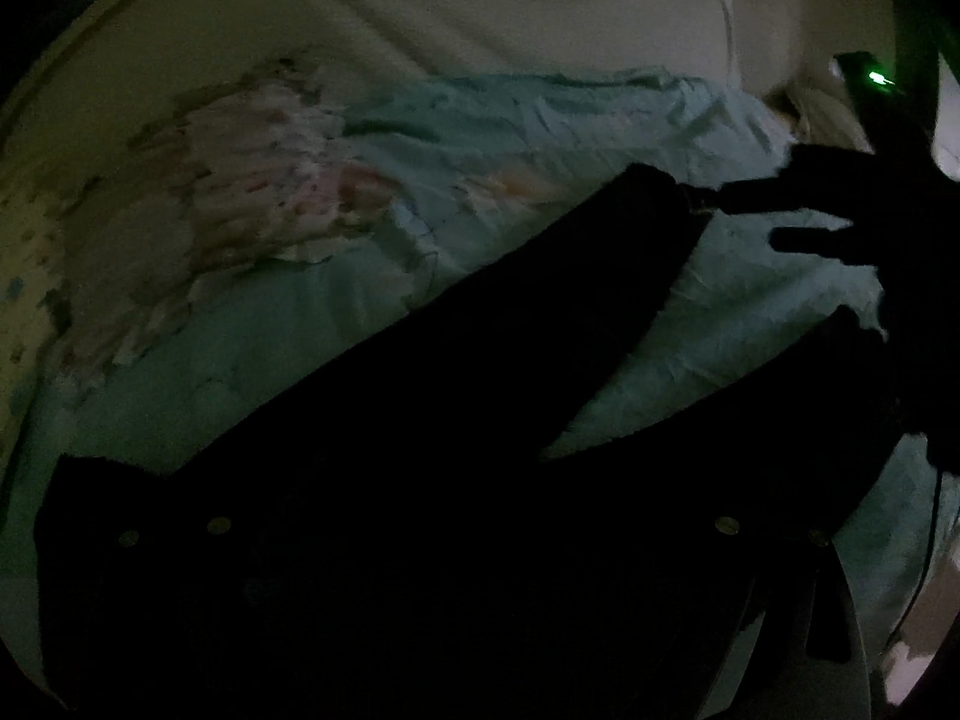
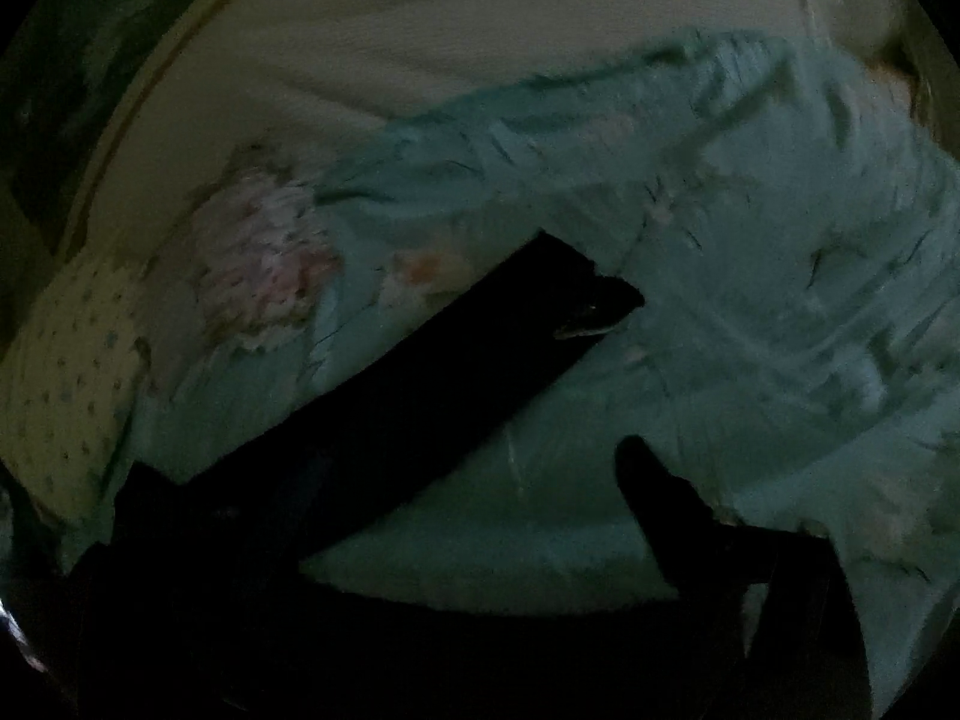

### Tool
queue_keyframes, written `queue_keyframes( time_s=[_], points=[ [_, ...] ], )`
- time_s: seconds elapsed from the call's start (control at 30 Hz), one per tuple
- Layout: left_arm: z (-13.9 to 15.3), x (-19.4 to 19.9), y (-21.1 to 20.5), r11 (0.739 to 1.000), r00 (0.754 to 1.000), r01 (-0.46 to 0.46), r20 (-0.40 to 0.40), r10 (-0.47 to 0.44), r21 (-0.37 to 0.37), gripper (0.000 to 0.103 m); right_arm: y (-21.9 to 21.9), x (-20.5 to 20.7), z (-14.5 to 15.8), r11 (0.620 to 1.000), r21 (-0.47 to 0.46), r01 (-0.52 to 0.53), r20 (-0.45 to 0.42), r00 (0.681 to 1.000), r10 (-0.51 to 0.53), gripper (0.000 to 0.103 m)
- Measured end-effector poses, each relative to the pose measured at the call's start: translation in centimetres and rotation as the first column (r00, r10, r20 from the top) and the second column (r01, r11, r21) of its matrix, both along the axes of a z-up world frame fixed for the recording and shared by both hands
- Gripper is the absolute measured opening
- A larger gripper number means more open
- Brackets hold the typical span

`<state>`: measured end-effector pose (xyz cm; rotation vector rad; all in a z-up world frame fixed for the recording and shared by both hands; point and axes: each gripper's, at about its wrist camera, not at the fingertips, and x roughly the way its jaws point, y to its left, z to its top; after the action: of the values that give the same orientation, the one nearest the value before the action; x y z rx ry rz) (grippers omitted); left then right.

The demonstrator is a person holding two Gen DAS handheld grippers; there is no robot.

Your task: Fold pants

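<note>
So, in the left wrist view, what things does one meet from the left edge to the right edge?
Pale dotted sheet → crumpled white cloth with pink and coloured specks → light blue wrinkled bed cover → upper leg of the dark pants → dark right gripper, open → small green light.

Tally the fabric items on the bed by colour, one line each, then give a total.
Black: 1, the dark long-legged cloth pants, legs spread apart.
Light blue-green: 1, the wrinkled cotton quilt under them.
Pink-and-white: 1, the crumpled patterned cloth at the left.
Cream: 1, the plain bed sheet beyond.
Total: 4
</note>
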<state>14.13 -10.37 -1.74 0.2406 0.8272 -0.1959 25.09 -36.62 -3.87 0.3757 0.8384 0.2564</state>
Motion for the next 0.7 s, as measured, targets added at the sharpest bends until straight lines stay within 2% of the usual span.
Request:
queue_keyframes(
  time_s=[0.07, 0.13, 0.2, 0.3, 0.37, 0.4, 0.43, 0.47, 0.5, 0.53, 0.57, 0.6, 0.63, 0.7],
  points=[
    [-0.8, 1.2, -0.4, 0.999, 1.0, 0.022, -0.015, -0.021, 0.028, 0.096, -0.7, 2.2, -1.4, 0.999, 0.034, 0.036, -0.061, 0.998, -0.034, 0.084],
    [-1.7, 2.3, -0.5, 0.998, 0.999, 0.03, -0.039, -0.028, 0.048, 0.096, -1.1, 3.6, -2.4, 0.997, 0.048, 0.064, -0.099, 0.993, -0.059, 0.076],
    [-2.5, 3.2, -0.6, 0.998, 0.997, 0.04, -0.069, -0.036, 0.056, 0.096, -1.5, 5.3, -3.4, 0.994, 0.073, 0.087, -0.134, 0.988, -0.077, 0.072],
    [-3.7, 4.2, -0.6, 0.995, 0.993, 0.064, -0.107, -0.056, 0.071, 0.096, -1.7, 6.9, -3.9, 0.989, 0.096, 0.114, -0.142, 0.985, -0.1, 0.066],
    [-4.5, 4.6, -0.7, 0.994, 0.989, 0.08, -0.134, -0.07, 0.074, 0.091, -1.6, 7.7, -3.9, 0.987, 0.112, 0.116, -0.142, 0.985, -0.1, 0.052],
    [-4.9, 4.8, -0.7, 0.994, 0.986, 0.085, -0.148, -0.074, 0.073, 0.088, -1.5, 8.1, -3.9, 0.987, 0.116, 0.114, -0.147, 0.984, -0.097, 0.04],
    [-5.3, 4.9, -0.7, 0.993, 0.982, 0.096, -0.169, -0.084, 0.062, 0.08, -1.4, 8.3, -3.9, 0.987, 0.113, 0.112, -0.148, 0.984, -0.095, 0.024],
    [-5.4, 4.9, -0.7, 0.994, 0.981, 0.101, -0.172, -0.092, 0.047, 0.071, -1.4, 8.4, -3.8, 0.988, 0.111, 0.11, -0.148, 0.985, -0.094, 0.017],
    [-5.4, 4.9, -0.7, 0.994, 0.981, 0.104, -0.171, -0.096, 0.04, 0.066, -1.3, 8.3, -3.7, 0.988, 0.112, 0.107, -0.145, 0.985, -0.09, 0.013],
    [-5.4, 4.9, -0.8, 0.993, 0.981, 0.105, -0.169, -0.096, 0.048, 0.046, -1.2, 7.8, -3.4, 0.988, 0.114, 0.103, -0.133, 0.987, -0.087, 0.01],
    [-5.3, 4.9, -0.9, 0.992, 0.981, 0.109, -0.169, -0.097, 0.059, 0.033, -1.4, 7.7, -3.1, 0.988, 0.114, 0.101, -0.121, 0.989, -0.087, 0.009],
    [-5.2, 4.9, -0.9, 0.992, 0.98, 0.116, -0.171, -0.105, 0.054, 0.025, -1.3, 7.1, -2.7, 0.989, 0.113, 0.097, -0.103, 0.991, -0.085, 0.008],
    [-5.0, 4.8, -0.9, 0.992, 0.978, 0.123, -0.176, -0.114, 0.042, 0.008, -1.4, 6.7, -2.3, 0.989, 0.115, 0.094, -0.09, 0.992, -0.084, 0.007],
    [-4.2, 4.5, -0.6, 0.992, 0.98, 0.12, -0.162, -0.113, 0.031, 0.007, -1.3, 5.5, -1.4, 0.988, 0.124, 0.09, -0.067, 0.994, -0.082, 0.007]
  ],
)
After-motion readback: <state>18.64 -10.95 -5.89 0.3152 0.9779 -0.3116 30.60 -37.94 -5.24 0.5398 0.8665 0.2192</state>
